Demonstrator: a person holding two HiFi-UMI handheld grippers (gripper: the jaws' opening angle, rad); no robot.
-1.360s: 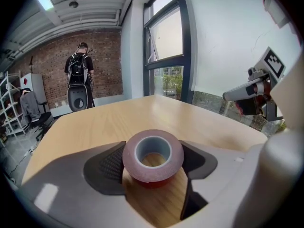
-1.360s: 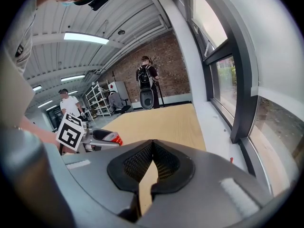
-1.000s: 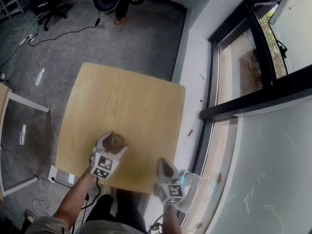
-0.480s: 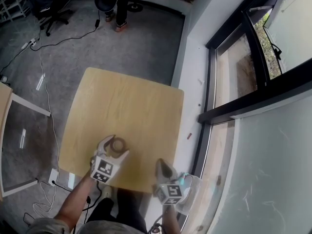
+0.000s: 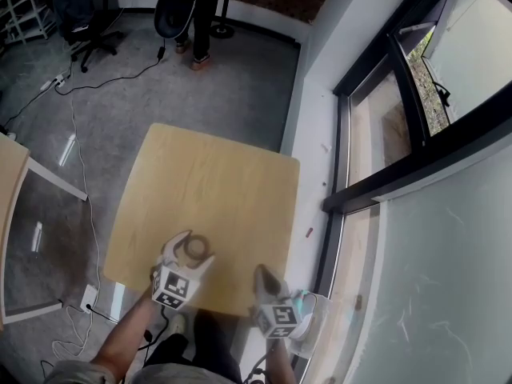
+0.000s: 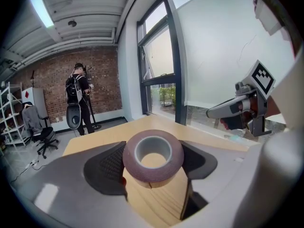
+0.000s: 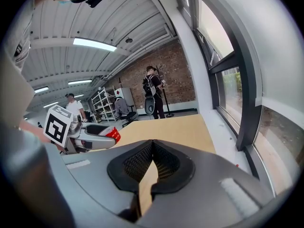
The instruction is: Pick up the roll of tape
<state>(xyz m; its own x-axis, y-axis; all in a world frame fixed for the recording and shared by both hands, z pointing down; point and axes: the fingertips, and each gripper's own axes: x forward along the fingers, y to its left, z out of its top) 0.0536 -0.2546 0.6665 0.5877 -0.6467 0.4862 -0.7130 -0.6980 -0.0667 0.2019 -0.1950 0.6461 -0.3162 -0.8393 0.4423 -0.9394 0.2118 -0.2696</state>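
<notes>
The roll of tape (image 6: 153,161), dark brown with a grey core, sits flat between the black pads (image 6: 107,167) of my left gripper (image 6: 153,158), which is shut on it. The roll hangs just above the near part of the wooden table (image 5: 216,182). In the head view the tape (image 5: 194,247) shows between the left gripper's (image 5: 194,248) white fingers. My right gripper (image 5: 262,272) hovers at the table's near right corner, shut and empty; its pads meet at the tips (image 7: 152,143). From the right gripper view the left gripper (image 7: 97,129) shows at the left.
A person (image 5: 198,6) stands beyond the table's far edge, next to an office chair (image 5: 84,6). Cables (image 5: 76,134) and a power strip (image 5: 88,297) lie on the floor at the left. Another table (image 5: 12,174) stands left. A window wall (image 5: 376,134) runs along the right.
My left gripper has risen a little off the table with the tape held in it. The right gripper has also lifted slightly. The head camera has tilted, showing more of the room.
</notes>
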